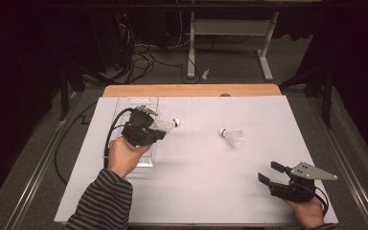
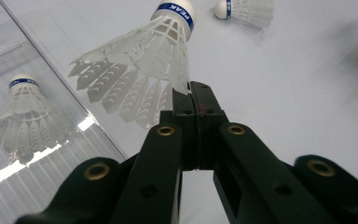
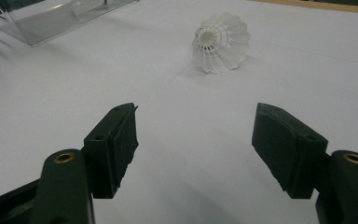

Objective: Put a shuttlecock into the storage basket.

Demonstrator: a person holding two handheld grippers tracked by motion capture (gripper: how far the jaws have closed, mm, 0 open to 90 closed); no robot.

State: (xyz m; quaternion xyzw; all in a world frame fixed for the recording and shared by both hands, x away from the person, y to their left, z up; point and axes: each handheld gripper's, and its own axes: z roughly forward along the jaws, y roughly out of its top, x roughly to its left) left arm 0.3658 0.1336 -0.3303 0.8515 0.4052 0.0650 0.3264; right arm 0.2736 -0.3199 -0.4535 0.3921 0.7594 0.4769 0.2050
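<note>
Shuttlecock 1 (image 2: 144,70) sits clamped by its skirt edge between the pressed-together jaws of the left gripper (image 1: 160,128); cork tip with blue band points away from the jaws, up and forward in the left gripper view. Held above the white table sheet (image 1: 196,191), just past the long edge of the clear tray (image 1: 124,103).

Shuttlecock 2 (image 2: 23,116) lies inside the tray, to the left of the left jaws, behind the tray's wall.

Shuttlecock 3 (image 3: 221,43) lies on its side on bare sheet, straight ahead of the right gripper (image 1: 270,173) and well apart from it. Right jaws spread wide, nothing between them.

Open sheet runs between the 2 grippers and all round shuttlecock 3. Right gripper rests near the sheet's near edge. Wooden table edge (image 1: 191,90) lies beyond the tray.
</note>
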